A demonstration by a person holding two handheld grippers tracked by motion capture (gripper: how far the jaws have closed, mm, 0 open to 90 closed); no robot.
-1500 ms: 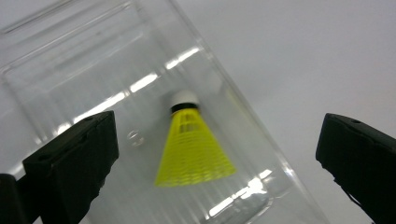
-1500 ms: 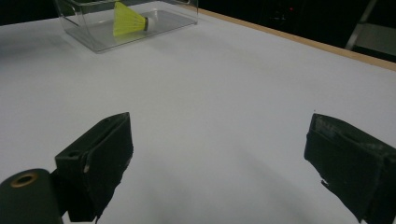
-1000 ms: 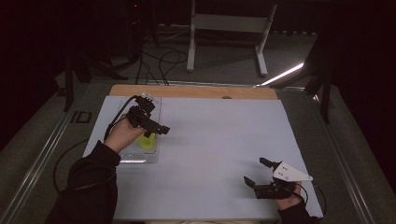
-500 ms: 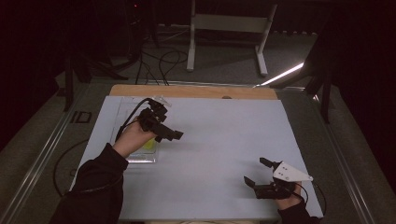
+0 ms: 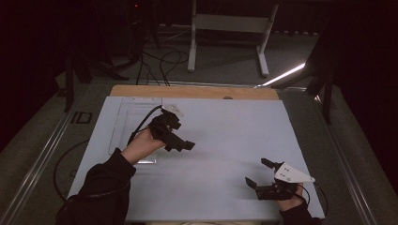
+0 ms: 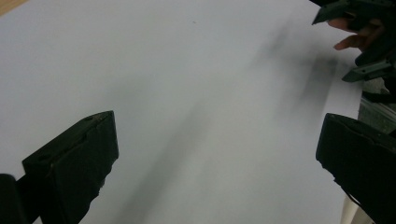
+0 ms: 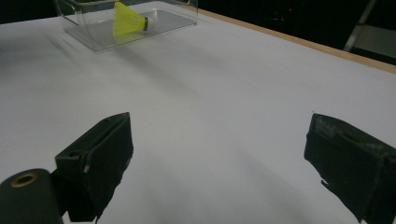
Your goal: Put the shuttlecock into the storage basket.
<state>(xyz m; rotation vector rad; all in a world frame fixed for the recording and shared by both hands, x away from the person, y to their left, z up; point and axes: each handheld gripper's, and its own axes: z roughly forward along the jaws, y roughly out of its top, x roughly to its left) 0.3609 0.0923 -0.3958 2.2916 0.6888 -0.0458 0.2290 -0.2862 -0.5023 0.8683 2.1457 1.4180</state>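
Both claws are spread, holding nothing: left gripper (image 5: 184,144) mid-frame, right gripper (image 5: 261,175) lower right. The left hand (image 5: 141,146) partly hides the clear tray (image 5: 123,123); a yellow shuttlecock (image 7: 127,22) lies inside it.

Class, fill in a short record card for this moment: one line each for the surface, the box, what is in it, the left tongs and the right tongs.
surface: white sheet on a table
box: clear tray, far left part of the sheet
contents: yellow shuttlecock lying on its side
left tongs: open, holding nothing, over the sheet just right of the tray
right tongs: open, holding nothing, near the sheet's front right corner
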